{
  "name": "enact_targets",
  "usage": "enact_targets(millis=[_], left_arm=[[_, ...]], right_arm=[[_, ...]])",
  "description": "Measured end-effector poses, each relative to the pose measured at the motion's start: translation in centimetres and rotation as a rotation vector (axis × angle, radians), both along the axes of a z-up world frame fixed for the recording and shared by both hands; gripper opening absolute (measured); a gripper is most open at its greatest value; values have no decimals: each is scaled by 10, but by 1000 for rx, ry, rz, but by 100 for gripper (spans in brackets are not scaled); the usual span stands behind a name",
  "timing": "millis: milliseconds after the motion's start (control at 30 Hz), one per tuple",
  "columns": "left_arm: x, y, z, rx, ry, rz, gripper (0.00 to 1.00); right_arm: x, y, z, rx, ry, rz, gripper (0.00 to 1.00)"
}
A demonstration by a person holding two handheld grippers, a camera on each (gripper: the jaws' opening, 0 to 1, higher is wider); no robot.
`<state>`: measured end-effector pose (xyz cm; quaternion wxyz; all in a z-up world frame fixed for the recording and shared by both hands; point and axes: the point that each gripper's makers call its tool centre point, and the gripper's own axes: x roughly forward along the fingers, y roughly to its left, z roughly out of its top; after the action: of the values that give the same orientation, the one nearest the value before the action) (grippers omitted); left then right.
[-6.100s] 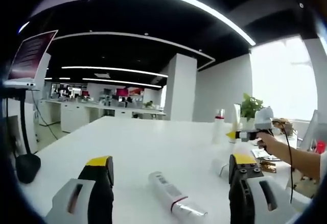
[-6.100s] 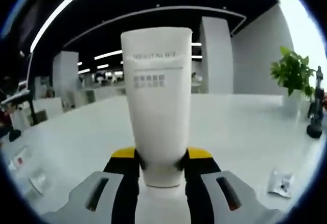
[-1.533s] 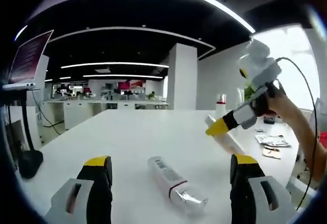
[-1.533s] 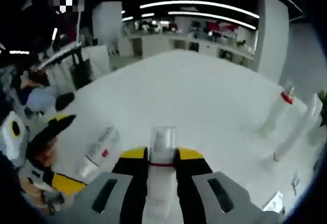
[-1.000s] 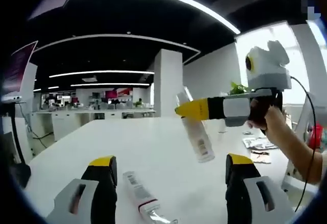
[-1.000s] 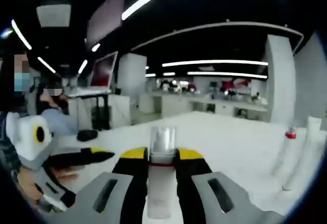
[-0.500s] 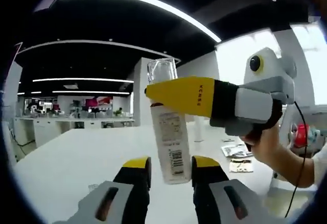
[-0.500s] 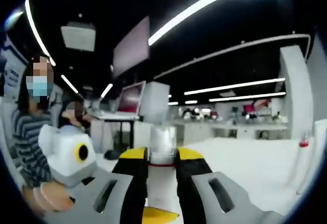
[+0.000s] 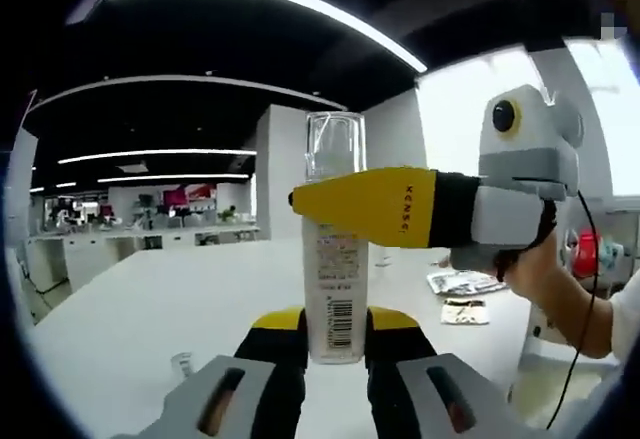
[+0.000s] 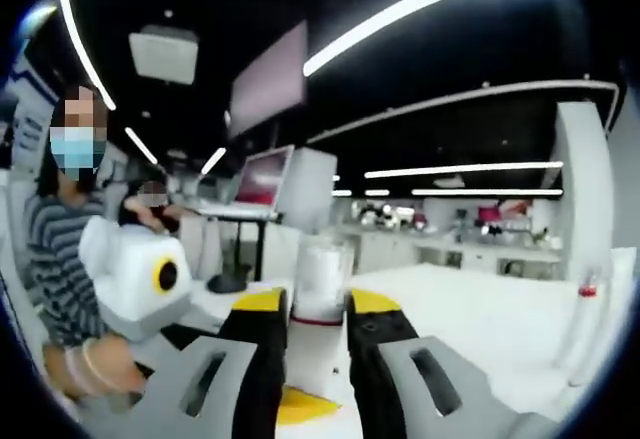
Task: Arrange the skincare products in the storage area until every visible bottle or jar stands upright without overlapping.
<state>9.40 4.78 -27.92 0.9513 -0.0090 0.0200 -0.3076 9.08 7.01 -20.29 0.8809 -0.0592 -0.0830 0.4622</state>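
The bottle (image 9: 334, 254) is white with a clear cap, a printed label and a barcode; it stands upright, held above the table (image 9: 130, 309). The left gripper (image 9: 333, 321) clamps its lower body. The right gripper (image 10: 317, 311) clamps it just below the cap, at a red band. A second bottle (image 10: 585, 309) stands far off on the table.

Both views look forward along their own tongs, low over the worktop (image 9: 130, 329), facing each other at close range; both share the bottle (image 9: 333, 259).
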Motion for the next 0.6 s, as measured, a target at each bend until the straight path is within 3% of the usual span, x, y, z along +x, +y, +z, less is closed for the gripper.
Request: enact_targets(millis=[133,200,333,467,533,600], left_arm=[[-5,-3,1,-6,1,-32,21],[-6,-3,-1,4,3,-46,21],[-8,-4,-4,16,12,-66,21],[-9,-9,-10,58,14,-90,21],[-9,-10,-12,64,17,-96,21],[-11,-14,-9,33,15,-112,21]], right_arm=[[-3,4,-6,-15,39,33,22],[-2,5,-10,-4,95,61,22],[-3,6,-16,-14,101,90,23],[-3,6,-39,-133,105,87,26],[-3,5,-39,-124,100,84,26],[-5,2,-36,-69,152,90,25]])
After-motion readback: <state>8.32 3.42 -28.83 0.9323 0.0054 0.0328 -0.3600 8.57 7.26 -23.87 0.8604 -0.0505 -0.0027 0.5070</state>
